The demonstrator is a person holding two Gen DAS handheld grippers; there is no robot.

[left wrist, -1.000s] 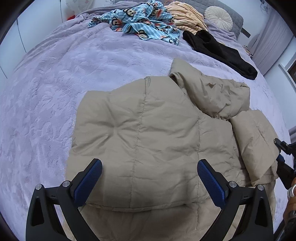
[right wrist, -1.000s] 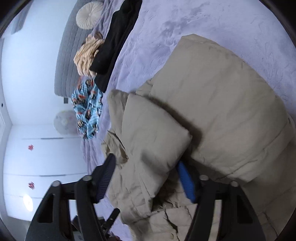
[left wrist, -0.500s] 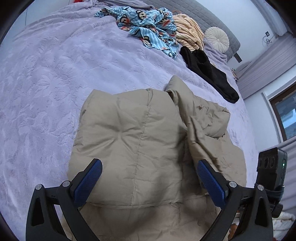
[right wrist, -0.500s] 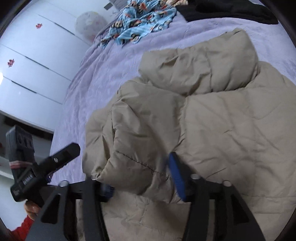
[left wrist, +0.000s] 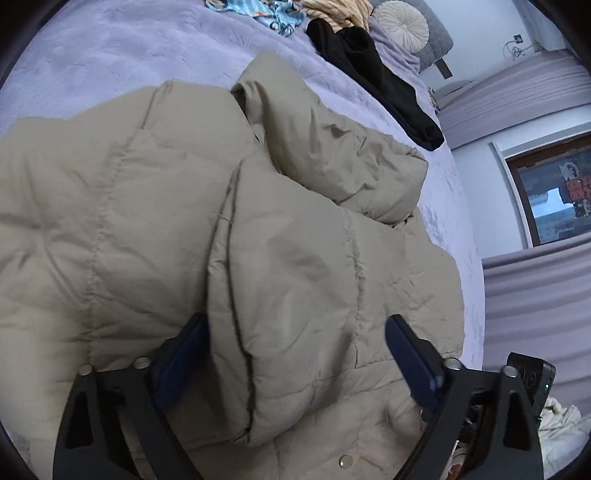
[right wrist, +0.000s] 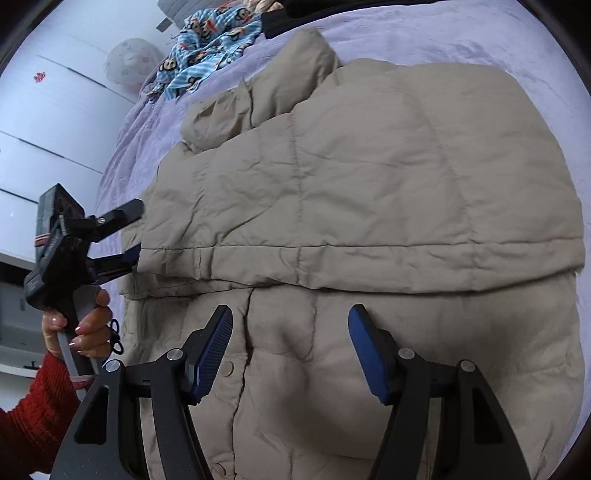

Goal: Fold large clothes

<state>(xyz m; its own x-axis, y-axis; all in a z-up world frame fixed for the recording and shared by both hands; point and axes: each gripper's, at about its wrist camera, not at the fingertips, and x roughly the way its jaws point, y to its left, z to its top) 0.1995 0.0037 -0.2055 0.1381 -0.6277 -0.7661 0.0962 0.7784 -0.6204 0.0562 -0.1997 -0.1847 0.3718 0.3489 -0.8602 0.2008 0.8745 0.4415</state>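
Observation:
A beige puffer jacket (left wrist: 288,236) lies on the purple bed, with both sleeves folded in over its body; it fills the right wrist view (right wrist: 369,177) too. My left gripper (left wrist: 295,354) is open, its jaws straddling the edge of the folded sleeve near the hem. It also shows at the left edge of the right wrist view (right wrist: 136,232), at the jacket's side. My right gripper (right wrist: 290,343) is open and empty, just above the jacket's lower front by the snap buttons.
The purple bedspread (left wrist: 129,51) extends beyond the jacket. At the far end lie a black garment (left wrist: 373,74), a blue cartoon-print cloth (right wrist: 207,40), a striped yellow cloth (left wrist: 332,11) and a round cushion (left wrist: 400,22). A window (left wrist: 554,195) is at right.
The right gripper let go of the sleeve, which now lies folded across the jacket, and pulled back toward the hem. The left gripper moved right and closer, onto the sleeve's edge.

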